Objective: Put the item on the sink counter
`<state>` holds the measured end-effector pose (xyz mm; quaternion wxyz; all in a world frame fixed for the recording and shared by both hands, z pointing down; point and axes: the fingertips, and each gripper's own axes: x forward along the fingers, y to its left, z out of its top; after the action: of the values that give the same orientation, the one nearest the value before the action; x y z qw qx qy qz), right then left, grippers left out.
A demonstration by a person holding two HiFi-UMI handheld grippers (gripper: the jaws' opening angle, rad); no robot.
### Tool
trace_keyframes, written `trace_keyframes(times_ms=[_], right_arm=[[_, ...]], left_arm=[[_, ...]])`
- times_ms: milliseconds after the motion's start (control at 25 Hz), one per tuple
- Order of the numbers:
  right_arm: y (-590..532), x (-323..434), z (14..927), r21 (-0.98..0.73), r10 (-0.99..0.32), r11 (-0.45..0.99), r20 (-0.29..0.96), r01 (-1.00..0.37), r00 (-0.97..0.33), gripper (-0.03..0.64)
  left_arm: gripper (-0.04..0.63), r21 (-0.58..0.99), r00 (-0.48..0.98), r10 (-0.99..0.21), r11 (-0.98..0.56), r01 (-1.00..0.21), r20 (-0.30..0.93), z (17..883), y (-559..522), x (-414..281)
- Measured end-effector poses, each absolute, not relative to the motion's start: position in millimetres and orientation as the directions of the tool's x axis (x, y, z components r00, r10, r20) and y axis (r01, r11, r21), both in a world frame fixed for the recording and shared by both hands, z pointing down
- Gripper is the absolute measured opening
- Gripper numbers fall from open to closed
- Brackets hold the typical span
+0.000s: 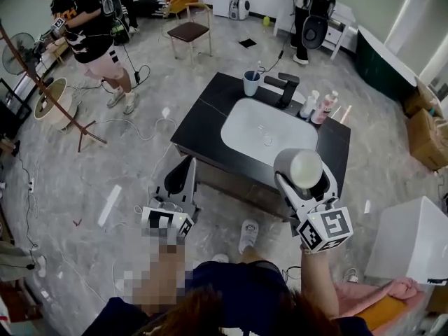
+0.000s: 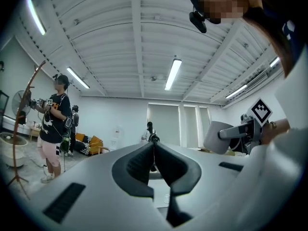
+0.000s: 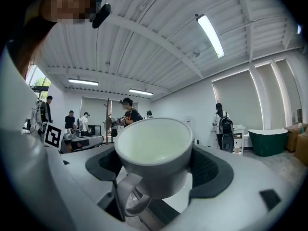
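Note:
A grey mug (image 1: 298,167) with a pale inside is clamped in my right gripper (image 1: 302,175), held in the air over the near right edge of the black sink counter (image 1: 203,124). In the right gripper view the mug (image 3: 153,153) fills the space between the jaws, its handle pointing down toward the camera. My left gripper (image 1: 186,168) hangs shut and empty just off the counter's near left corner. In the left gripper view its fingertips (image 2: 154,143) meet, and the mug (image 2: 219,136) shows at the right.
A white basin (image 1: 266,131) sits in the counter, with a black tap (image 1: 287,88), a blue cup (image 1: 251,83) and bottles (image 1: 318,106) along its far edge. A person (image 1: 91,30) stands far left; a chair (image 1: 190,31), cables and boxes lie around.

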<state>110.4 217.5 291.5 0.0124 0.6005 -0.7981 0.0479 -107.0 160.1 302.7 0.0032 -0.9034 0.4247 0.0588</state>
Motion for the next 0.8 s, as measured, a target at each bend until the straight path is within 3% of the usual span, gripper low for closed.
trace_keyframes(times_ms=[800], right_arm=[[23.3,195.4,292.7,-0.105,-0.851,0.512,0.076,-0.853,-0.520,0.436]], left_arm=[[0.023,0.029,0.444,-0.892,-0.448,-0.894,-0.087,302.8,24.6,-23.3]])
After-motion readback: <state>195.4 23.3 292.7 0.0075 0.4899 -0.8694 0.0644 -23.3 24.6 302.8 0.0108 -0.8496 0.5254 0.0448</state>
